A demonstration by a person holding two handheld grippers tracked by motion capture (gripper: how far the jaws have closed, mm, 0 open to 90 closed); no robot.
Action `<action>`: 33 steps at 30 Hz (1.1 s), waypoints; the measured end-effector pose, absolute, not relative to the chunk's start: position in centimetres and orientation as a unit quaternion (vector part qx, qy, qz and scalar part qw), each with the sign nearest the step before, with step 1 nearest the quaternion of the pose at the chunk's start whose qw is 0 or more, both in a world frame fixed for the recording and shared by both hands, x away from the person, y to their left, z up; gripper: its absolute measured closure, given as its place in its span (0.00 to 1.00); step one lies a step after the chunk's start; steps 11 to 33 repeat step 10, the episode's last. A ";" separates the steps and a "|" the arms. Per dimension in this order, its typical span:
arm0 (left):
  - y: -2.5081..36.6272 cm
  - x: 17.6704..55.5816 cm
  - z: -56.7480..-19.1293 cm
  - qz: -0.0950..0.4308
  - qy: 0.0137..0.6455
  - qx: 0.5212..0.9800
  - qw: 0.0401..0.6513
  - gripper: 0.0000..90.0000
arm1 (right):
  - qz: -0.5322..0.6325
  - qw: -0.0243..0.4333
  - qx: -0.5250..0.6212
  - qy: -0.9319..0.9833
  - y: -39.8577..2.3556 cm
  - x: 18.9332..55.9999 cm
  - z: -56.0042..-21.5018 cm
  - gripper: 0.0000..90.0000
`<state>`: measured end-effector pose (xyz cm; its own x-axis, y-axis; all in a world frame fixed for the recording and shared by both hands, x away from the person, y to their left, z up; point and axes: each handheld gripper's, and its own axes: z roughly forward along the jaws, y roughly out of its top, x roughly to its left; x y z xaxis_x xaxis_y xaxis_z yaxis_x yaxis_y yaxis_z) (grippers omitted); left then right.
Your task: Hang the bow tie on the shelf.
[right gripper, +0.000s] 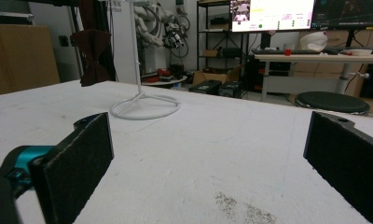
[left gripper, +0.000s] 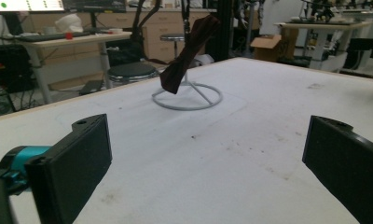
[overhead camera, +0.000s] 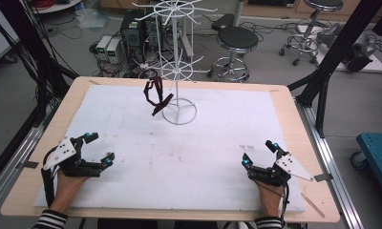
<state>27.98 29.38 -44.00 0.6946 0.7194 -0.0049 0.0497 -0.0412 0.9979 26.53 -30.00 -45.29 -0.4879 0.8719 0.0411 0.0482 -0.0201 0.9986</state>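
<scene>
- High view: I have both tools parked at the near edge of the white table (overhead camera: 217, 143). The left gripper (overhead camera: 99, 150) sits near-left, the right gripper (overhead camera: 259, 153) near-right, each with jaws spread wide and nothing between them. Well apart from both, at the far middle, the wire rack (overhead camera: 178, 71) stands upright on its ring base. A dark bow tie (overhead camera: 156, 97) hangs from a low hook on the rack's left side, clear of the table, with its strap looped above.

- Left gripper view: My left gripper (left gripper: 205, 158) is fully open over bare tabletop, holding nothing. Ahead, the bow tie (left gripper: 187, 53) dangles tilted, its long axis running from upper right down to lower left, the lower end just above the rack's ring.

- Right gripper view: My right gripper (right gripper: 208, 158) is likewise wide open and empty. The bow tie (right gripper: 93, 56) hangs at upper left beside the rack (right gripper: 142, 100) stem, wings stacked roughly one above the other.

- Handling, as I judge it: the tie looks light, soft and floppy, not fragile. I would pinch the narrow centre knot, or the strap near the hook, since a wing would fold and swing.
</scene>
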 end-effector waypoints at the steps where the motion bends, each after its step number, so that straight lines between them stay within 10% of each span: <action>1: 29.5 27.9 -44.3 0.269 0.289 0.667 0.632 0.02 | 0.608 0.339 0.374 0.613 -30.0 26.5 -45.3 0.01; 33: 30.2 27.2 -45.4 0.292 0.286 0.631 0.660 0.02 | 0.607 0.343 0.372 0.613 -30.0 26.6 -45.3 0.01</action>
